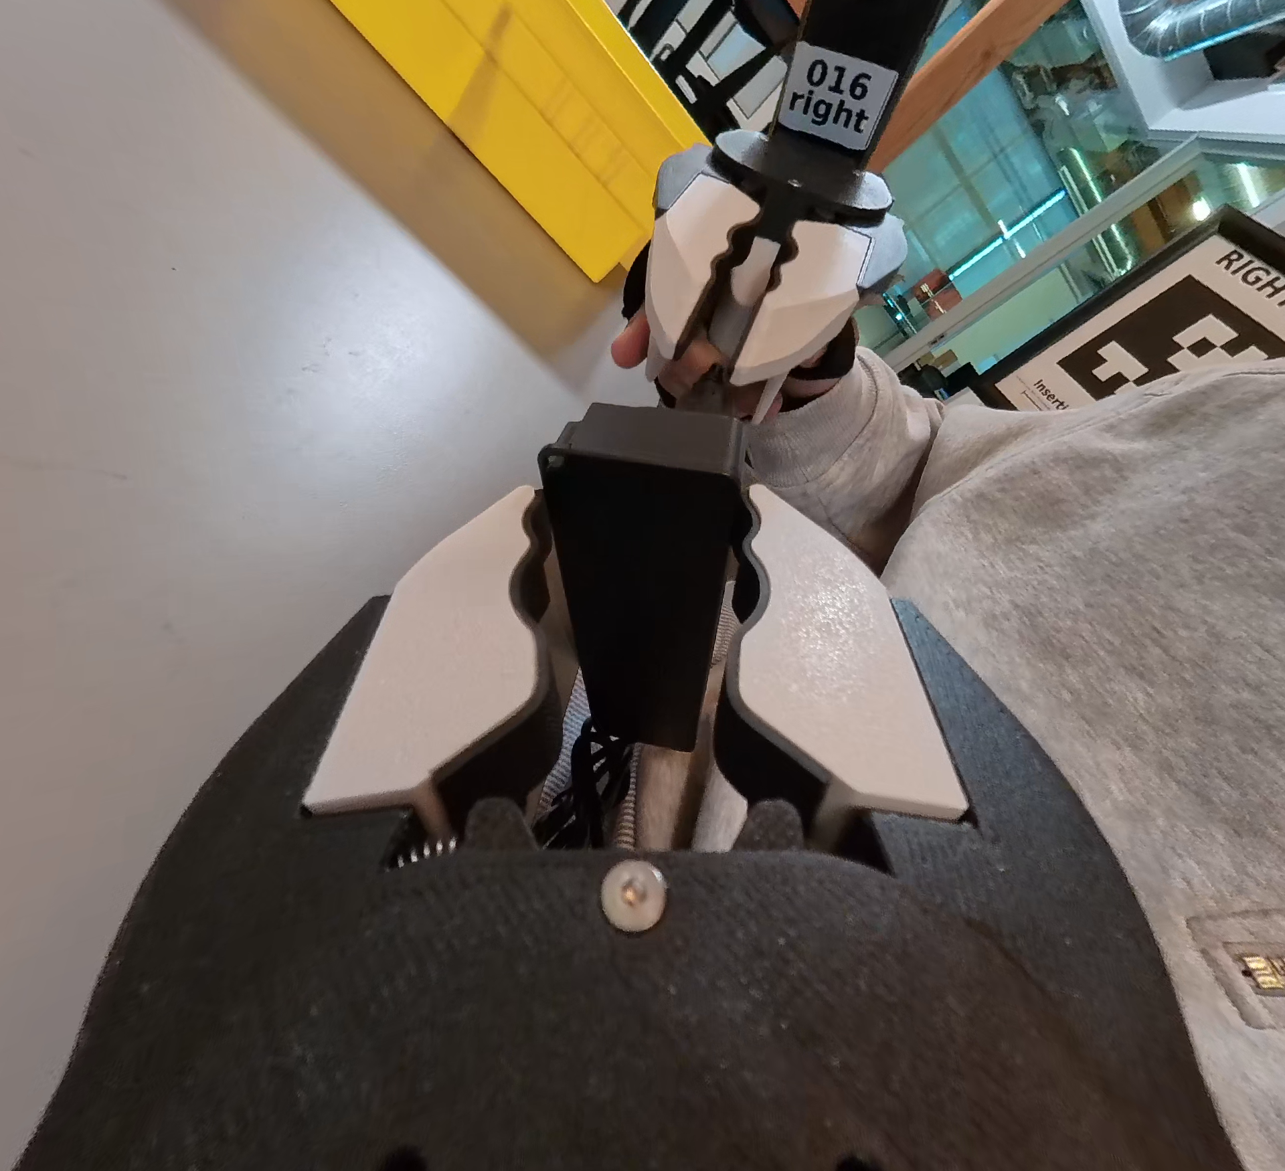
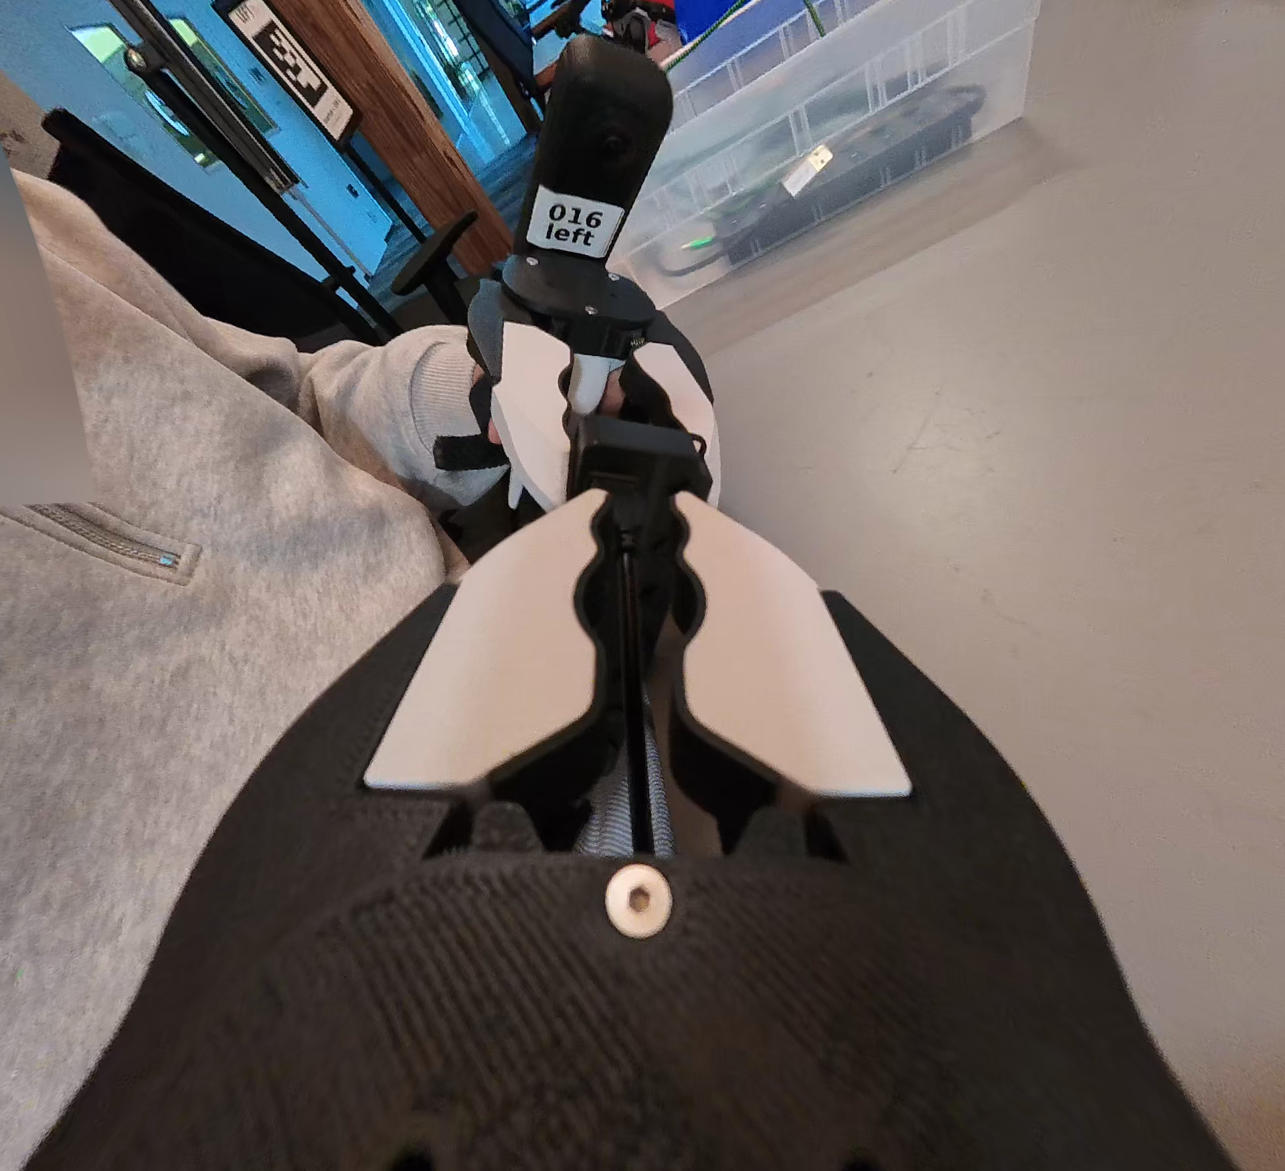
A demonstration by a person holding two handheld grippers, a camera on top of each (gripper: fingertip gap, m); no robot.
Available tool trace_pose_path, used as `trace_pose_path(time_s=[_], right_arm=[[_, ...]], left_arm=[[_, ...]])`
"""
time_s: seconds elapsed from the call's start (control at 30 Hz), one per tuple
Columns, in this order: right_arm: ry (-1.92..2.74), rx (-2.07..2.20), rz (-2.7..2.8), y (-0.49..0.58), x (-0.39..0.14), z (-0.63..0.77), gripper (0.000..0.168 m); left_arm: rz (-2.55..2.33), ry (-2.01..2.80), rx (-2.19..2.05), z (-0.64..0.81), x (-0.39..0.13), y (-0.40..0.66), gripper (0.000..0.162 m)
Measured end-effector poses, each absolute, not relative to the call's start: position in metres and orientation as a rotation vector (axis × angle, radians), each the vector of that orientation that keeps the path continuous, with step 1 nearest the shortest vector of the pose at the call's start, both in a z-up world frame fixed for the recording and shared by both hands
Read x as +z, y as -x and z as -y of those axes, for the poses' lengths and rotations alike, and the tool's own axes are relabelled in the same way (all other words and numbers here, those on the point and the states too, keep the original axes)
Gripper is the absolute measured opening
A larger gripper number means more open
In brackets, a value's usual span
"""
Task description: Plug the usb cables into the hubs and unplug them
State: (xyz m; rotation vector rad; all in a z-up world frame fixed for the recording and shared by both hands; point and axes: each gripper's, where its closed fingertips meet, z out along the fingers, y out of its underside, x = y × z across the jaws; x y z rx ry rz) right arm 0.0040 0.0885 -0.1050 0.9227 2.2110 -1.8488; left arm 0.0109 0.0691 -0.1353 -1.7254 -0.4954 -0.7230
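Observation:
In the left wrist view my left gripper (image 1: 640, 498) is shut on a black USB hub (image 1: 640, 581), which stands lengthwise between the white fingers (image 1: 445, 651). My right gripper (image 1: 709, 387) faces it at the hub's far end. In the right wrist view my right gripper (image 2: 641, 501) is shut on a black USB cable (image 2: 634, 651) just behind its plug (image 2: 626, 515). The plug meets the end face of the hub (image 2: 640, 449), which is held by the left gripper (image 2: 626, 442). I cannot tell how deep the plug sits.
A yellow bin (image 1: 487, 60) stands on the grey table (image 1: 174, 373) beyond the left gripper. A clear plastic bin (image 2: 904, 60) with cables and dark hubs stands at the back in the right wrist view. The person's grey sleeve (image 2: 208, 512) is close beside both grippers.

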Motion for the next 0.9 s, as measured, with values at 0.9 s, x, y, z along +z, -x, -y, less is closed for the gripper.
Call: trace_pose_path(time_s=[0.9], right_arm=[[-0.886,-1.78,-2.169,-0.0121,-0.1107,-0.0823,0.013]], left_arm=[[0.483,1.725,-0.725,-0.0687,-0.1356,-0.0112,0.053]])
